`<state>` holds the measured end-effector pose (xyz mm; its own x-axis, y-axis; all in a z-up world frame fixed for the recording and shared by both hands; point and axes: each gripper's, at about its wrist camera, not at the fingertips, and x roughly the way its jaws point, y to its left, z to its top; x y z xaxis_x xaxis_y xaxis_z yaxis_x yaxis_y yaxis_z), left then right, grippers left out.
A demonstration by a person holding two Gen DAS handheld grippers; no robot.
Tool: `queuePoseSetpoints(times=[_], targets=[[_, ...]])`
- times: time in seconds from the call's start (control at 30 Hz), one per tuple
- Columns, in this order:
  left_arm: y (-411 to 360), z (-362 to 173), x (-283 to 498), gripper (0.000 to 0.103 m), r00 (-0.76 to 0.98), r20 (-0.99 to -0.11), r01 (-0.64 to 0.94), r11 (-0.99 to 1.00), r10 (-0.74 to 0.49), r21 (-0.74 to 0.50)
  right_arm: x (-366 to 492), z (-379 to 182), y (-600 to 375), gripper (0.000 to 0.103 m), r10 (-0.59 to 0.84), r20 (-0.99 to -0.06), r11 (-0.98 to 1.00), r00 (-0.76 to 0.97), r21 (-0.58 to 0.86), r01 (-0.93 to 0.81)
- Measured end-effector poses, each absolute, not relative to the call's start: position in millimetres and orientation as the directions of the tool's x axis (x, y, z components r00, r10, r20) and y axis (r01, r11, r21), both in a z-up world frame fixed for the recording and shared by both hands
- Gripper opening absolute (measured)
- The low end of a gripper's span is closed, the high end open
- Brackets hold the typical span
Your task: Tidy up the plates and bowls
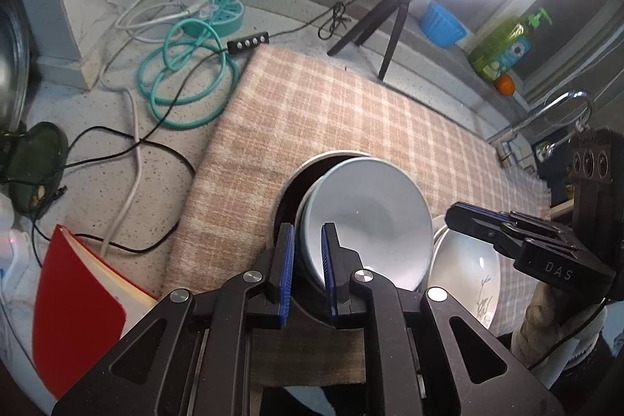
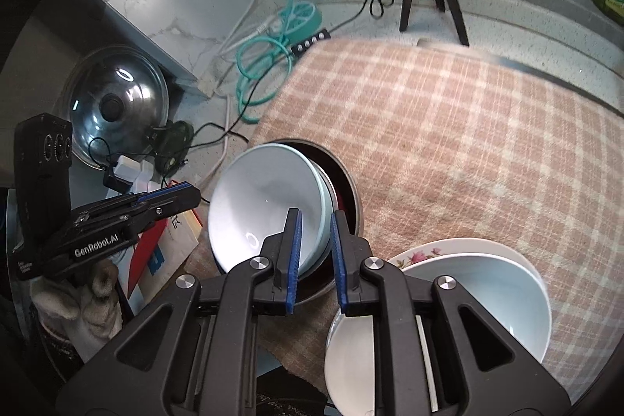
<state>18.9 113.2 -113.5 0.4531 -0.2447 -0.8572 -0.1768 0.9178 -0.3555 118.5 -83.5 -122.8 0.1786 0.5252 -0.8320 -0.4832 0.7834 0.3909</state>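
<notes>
Because the left hand-held gripper (image 1: 308, 271) has its fingers only partly apart, astride the near rim of the pale blue bowl (image 1: 370, 205), with no clear sign that the pads are pressing on it, I cannot tell whether it truly has hold, and a lift begun on that doubt could let the bowl slide free. The right hand-held gripper (image 2: 316, 252) stands the same way on the opposite rim, fingers partly apart with a dark gap showing beside one pad, so its hold cannot be told either. If the two pull unevenly, the bowl may twist out of both. The bowl leans tilted inside the metal pot (image 1: 312, 162), and a second rim seems to sit just under it. A pinch that takes both rims might drag a nested bowl up and drop it, or knock the pot's edge and chip the glaze. Just beside the pot, on the right gripper's side, a white bowl (image 2: 487, 299) rests on a flowered plate (image 2: 421, 250). A swing that way could strike them. The pot stands on a checked cloth (image 1: 351, 104), which may slip or bunch on the surface (image 1: 97, 143) if the pot is tugged. On the pot's far side lies a red book (image 1: 78, 299), near enough to catch a dropped bowl.
</notes>
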Motion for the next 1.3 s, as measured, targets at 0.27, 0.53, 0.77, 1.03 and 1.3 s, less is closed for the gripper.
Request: queuePoseSetpoints(times=[0.27,0.53,0.77,1.03,1.3], targets=[[124.0,-116.9,7.9,0.013,0.490,-0.847,-0.194,0.922,-0.206,-0.336,105.2,-107.8,-101.7,0.042,0.495,-0.807,0.800,0.322,0.278,-0.532],[117.3,-130.1,-3.5,0.025,0.482,-0.850,-0.168,0.930,-0.213,-0.328,108.4,-119.0,-111.6,0.042,0.480,-0.812,0.820,0.333,0.279,-0.501],[121.1,-140.9,-4.9,0.030,0.474,-0.848,-0.206,0.907,-0.236,-0.367,114.8,-135.4,-111.0,0.042,0.454,-0.846,0.837,0.280,0.297,-0.459],[128.6,-147.0,-1.9,0.027,0.469,-0.843,-0.218,0.890,-0.265,-0.401,118.9,-149.7,-111.2,0.027,0.465,-0.854,0.838,0.233,0.339,-0.428],[127.0,-153.5,2.1,0.019,0.456,-0.850,-0.235,0.886,-0.263,-0.400,122.3,-162.3,-108.1,0.017,0.495,-0.851,0.822,0.174,0.394,-0.412]])
